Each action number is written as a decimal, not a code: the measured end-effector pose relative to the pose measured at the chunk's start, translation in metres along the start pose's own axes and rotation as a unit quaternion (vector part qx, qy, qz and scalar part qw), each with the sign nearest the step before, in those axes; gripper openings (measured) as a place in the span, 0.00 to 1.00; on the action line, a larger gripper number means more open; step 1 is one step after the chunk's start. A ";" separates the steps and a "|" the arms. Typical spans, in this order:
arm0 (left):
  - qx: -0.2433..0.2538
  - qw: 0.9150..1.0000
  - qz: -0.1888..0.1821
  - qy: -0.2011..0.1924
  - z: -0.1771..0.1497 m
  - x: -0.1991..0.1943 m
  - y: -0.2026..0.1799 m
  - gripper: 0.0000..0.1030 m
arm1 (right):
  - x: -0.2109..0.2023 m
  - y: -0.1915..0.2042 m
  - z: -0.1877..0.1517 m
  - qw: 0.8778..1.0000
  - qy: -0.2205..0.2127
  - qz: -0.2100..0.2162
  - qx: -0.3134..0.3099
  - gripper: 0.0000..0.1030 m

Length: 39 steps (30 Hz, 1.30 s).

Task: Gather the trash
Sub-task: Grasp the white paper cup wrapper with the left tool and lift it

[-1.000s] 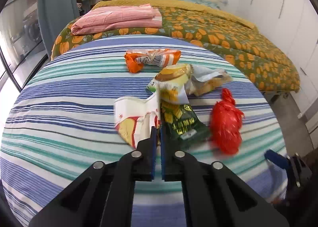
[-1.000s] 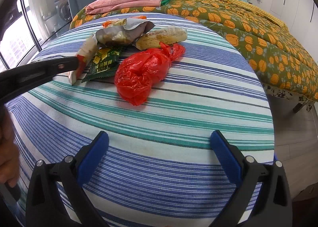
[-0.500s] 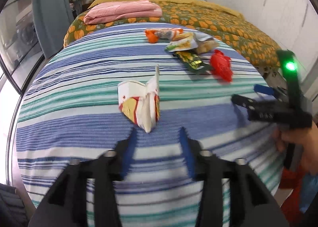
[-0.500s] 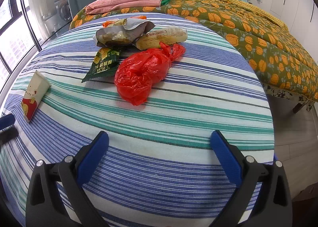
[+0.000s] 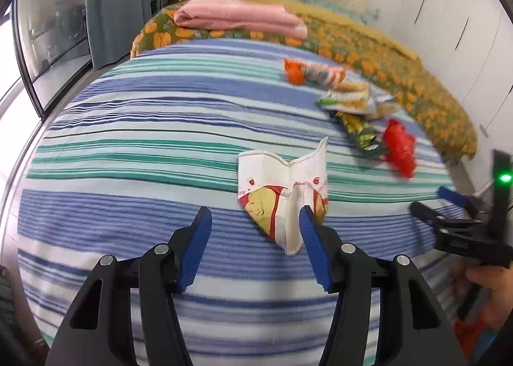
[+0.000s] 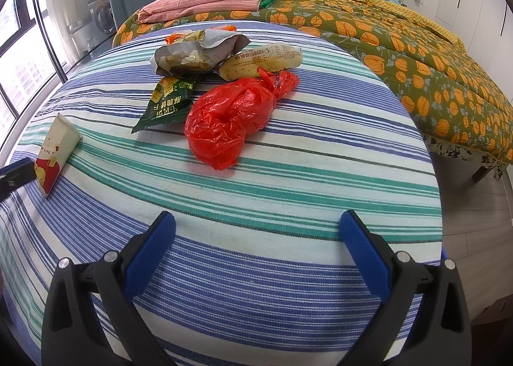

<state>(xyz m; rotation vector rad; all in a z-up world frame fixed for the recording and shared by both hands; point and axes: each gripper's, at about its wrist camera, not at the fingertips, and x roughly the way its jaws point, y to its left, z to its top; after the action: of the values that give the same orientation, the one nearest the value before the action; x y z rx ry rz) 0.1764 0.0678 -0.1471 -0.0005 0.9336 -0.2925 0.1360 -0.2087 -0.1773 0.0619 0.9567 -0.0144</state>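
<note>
The left gripper (image 5: 255,231) has its jaws opening over the striped table (image 5: 128,148); nothing is between them, and the flattened white carton (image 5: 282,192) lies just ahead of the right jaw, by its tip. The right gripper (image 6: 256,237) holds its jaws wide apart and empty. Well ahead of them lie a red plastic bag (image 6: 231,119), a green snack wrapper (image 6: 166,99) and more wrappers (image 6: 198,55) beyond.
</note>
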 end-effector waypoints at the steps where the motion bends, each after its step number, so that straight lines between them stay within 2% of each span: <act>1: 0.004 1.000 0.005 0.002 0.001 0.004 -0.003 0.55 | 0.000 0.000 0.000 1.000 0.000 0.000 0.000 0.96; 3: 0.015 1.000 0.020 0.007 0.001 0.013 -0.010 0.56 | 0.000 0.000 0.000 1.000 0.000 0.000 0.000 0.96; 5: 0.026 0.999 0.035 0.002 0.000 0.016 -0.019 0.61 | 0.000 0.000 0.000 1.000 0.000 0.000 0.000 0.96; 8: 0.023 0.999 0.030 -0.003 0.001 0.017 -0.023 0.60 | 0.000 0.000 0.000 1.000 0.000 0.000 0.000 0.96; 9: 0.021 0.999 0.025 -0.004 0.001 0.016 -0.024 0.55 | 0.000 0.000 0.000 1.000 0.000 0.000 0.000 0.96; 11: 0.021 1.000 0.020 -0.006 0.001 0.015 -0.026 0.28 | 0.000 0.000 0.000 1.000 0.000 0.000 0.000 0.96; 14: 0.021 1.000 0.007 -0.014 0.001 0.010 -0.028 0.10 | 0.000 0.000 0.000 1.000 0.000 0.001 0.001 0.96; 20: 0.019 1.000 -0.004 -0.022 -0.008 -0.007 -0.029 0.10 | -0.001 -0.003 -0.002 1.000 -0.004 0.010 -0.007 0.96; 23: 0.021 1.000 -0.006 -0.020 -0.019 -0.017 -0.027 0.10 | -0.007 -0.012 -0.002 0.999 -0.011 0.044 0.003 0.95; 25: 0.024 0.999 -0.007 -0.019 -0.028 -0.023 -0.027 0.10 | -0.015 -0.023 0.005 0.996 -0.018 0.074 0.037 0.91; 26: 0.024 1.000 -0.009 -0.017 -0.033 -0.026 -0.027 0.10 | -0.018 -0.023 0.010 0.996 -0.023 0.078 0.042 0.85; 27: 0.023 1.000 -0.010 -0.014 -0.037 -0.027 -0.028 0.10 | -0.022 -0.021 0.019 0.995 -0.026 0.083 0.040 0.79; 30: 0.019 1.000 -0.016 -0.011 -0.044 -0.032 -0.031 0.10 | -0.020 -0.006 0.046 0.995 -0.020 0.093 0.020 0.76; 37: 0.024 0.999 -0.019 -0.010 -0.052 -0.041 -0.042 0.10 | 0.005 0.006 0.073 0.997 -0.010 0.068 0.031 0.75; 38: 0.022 1.000 -0.021 -0.008 -0.053 -0.041 -0.042 0.10 | 0.008 0.004 0.074 0.997 -0.009 0.064 0.036 0.71; 39: 0.022 1.000 -0.022 -0.006 -0.055 -0.041 -0.043 0.10 | 0.011 0.000 0.074 0.997 -0.005 0.060 0.040 0.57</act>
<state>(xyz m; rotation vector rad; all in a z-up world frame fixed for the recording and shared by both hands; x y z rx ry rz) 0.0994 0.0440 -0.1423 0.0166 0.9162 -0.3533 0.2027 -0.2129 -0.1444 0.1937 0.9410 0.0573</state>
